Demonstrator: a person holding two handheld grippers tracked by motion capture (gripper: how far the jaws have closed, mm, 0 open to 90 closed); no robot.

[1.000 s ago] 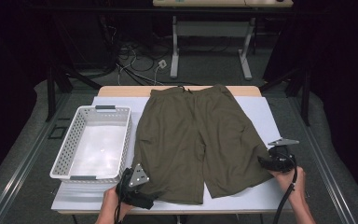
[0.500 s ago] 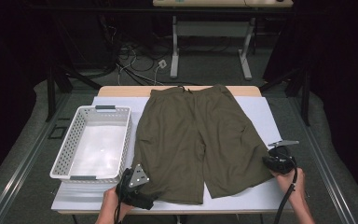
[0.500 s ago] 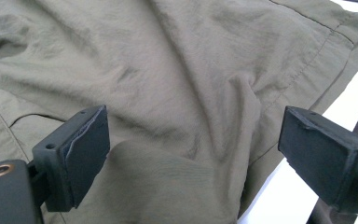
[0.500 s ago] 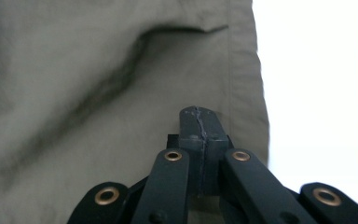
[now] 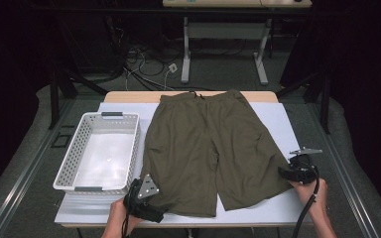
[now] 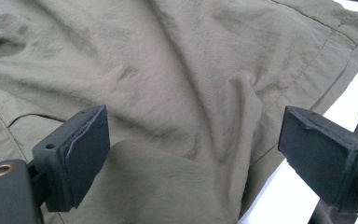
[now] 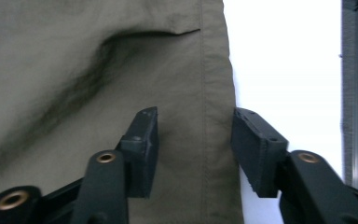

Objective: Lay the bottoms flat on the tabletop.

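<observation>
The olive shorts [image 5: 213,148] are lying spread flat on the white sheet [image 5: 278,124] that is covering the table [image 5: 129,96], waistband toward the far edge and both legs pointing toward the person. A white perforated basket [image 5: 69,163] is sitting just beside the shorts, on their left in the high view.

The left gripper [image 5: 151,214] is resting at the near hem of the shorts' left leg, and the person's left hand [image 5: 115,219] is holding it from below. In the left gripper view its jaws are standing wide apart, released, with rumpled cloth [image 6: 182,93] lying between and beyond them and neither pad pressing on it.

The right gripper [image 5: 284,171] is sitting at the outer edge of the other leg, held by the right hand [image 5: 310,191]. Its jaws have just been opening; in the right gripper view they are standing apart, straddling the stitched side hem [image 7: 214,116], one pad over the cloth, the other over the white sheet, without clamping.
</observation>
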